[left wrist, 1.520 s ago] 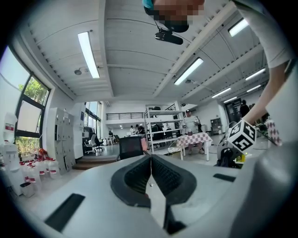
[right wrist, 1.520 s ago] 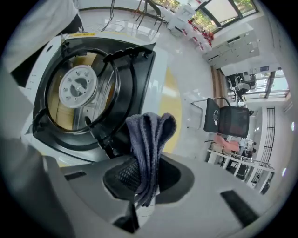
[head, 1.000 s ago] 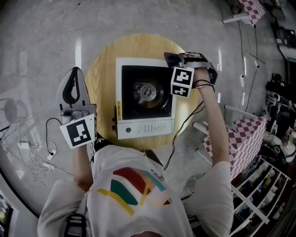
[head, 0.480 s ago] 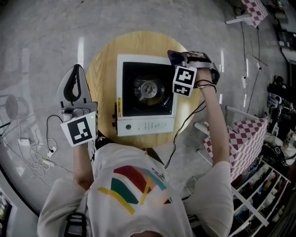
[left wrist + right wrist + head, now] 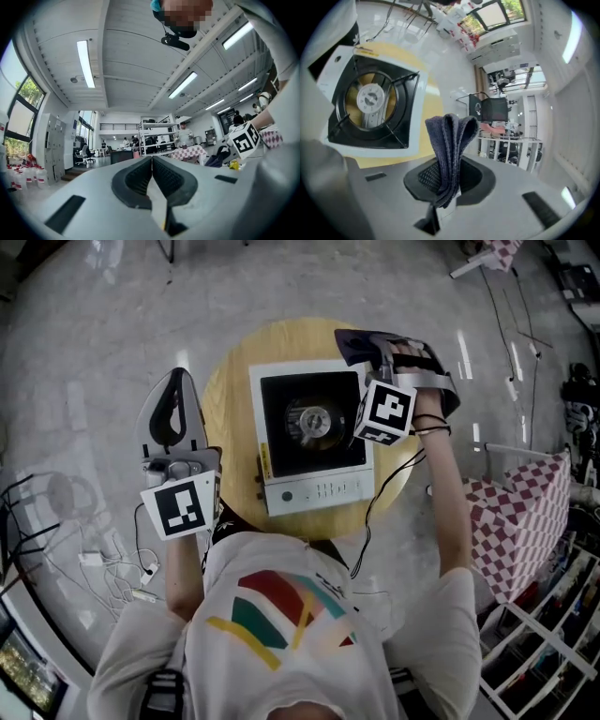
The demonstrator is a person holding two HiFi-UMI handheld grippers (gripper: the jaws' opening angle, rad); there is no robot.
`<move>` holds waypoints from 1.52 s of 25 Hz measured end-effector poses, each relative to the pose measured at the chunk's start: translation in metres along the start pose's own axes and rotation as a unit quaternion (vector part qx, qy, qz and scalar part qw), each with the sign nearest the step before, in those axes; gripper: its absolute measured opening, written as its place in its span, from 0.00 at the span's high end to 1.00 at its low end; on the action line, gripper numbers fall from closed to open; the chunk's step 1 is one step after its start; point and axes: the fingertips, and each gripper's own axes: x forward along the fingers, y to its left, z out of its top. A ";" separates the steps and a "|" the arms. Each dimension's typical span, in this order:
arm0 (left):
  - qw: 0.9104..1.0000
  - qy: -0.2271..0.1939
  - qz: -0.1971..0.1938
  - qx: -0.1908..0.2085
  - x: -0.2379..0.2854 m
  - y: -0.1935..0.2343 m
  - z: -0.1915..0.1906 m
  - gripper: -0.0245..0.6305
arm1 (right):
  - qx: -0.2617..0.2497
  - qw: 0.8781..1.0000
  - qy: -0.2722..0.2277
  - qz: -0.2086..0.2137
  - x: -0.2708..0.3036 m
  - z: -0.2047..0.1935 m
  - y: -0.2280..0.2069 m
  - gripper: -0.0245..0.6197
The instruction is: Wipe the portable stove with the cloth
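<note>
The portable stove [image 5: 314, 439], white with a black top and a round burner, sits on a round wooden table [image 5: 230, 399]. In the right gripper view the stove [image 5: 370, 103] lies to the left, below the jaws. My right gripper [image 5: 377, 341] hovers at the stove's far right corner, shut on a folded dark grey cloth [image 5: 354, 343]. The cloth [image 5: 451, 136] stands up out of that gripper [image 5: 447, 174]. My left gripper [image 5: 176, 382] is off the table's left edge. It is shut on nothing [image 5: 152, 159] and points out into the room.
White cables [image 5: 112, 563] lie on the grey floor at the left. A checked table [image 5: 520, 521] and shelving [image 5: 553, 652] stand at the right. A black cord [image 5: 380, 493] runs from the right gripper down past the table's near edge.
The head view has shifted, so the table sits a little more to the right. My right gripper with the cloth has drifted slightly beyond the stove's far right corner. The left gripper stays shut beside the table.
</note>
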 end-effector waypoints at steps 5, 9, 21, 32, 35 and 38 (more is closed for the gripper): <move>0.997 -0.030 -0.069 -0.005 0.001 -0.032 0.030 0.95 | 0.148 0.985 -0.035 -0.080 -0.072 0.004 -0.031 0.91; 0.991 -0.053 -0.125 -0.009 0.003 -0.057 0.052 0.95 | 0.295 0.943 -0.056 -0.142 -0.130 0.003 -0.038 0.91; 0.975 -0.075 -0.206 -0.024 -0.008 -0.100 0.070 0.95 | 0.644 0.719 -0.130 -0.228 -0.206 0.041 0.029 0.91; 0.975 -0.069 -0.207 -0.037 -0.010 -0.108 0.064 0.95 | 0.666 0.699 -0.155 -0.209 -0.199 0.049 0.035 0.91; 0.974 -0.069 -0.210 -0.037 -0.008 -0.110 0.065 0.95 | 0.669 0.698 -0.146 -0.209 -0.199 0.044 0.037 0.91; 0.974 -0.069 -0.213 -0.035 -0.008 -0.118 0.065 0.95 | 0.669 0.699 -0.135 -0.212 -0.198 0.034 0.041 0.91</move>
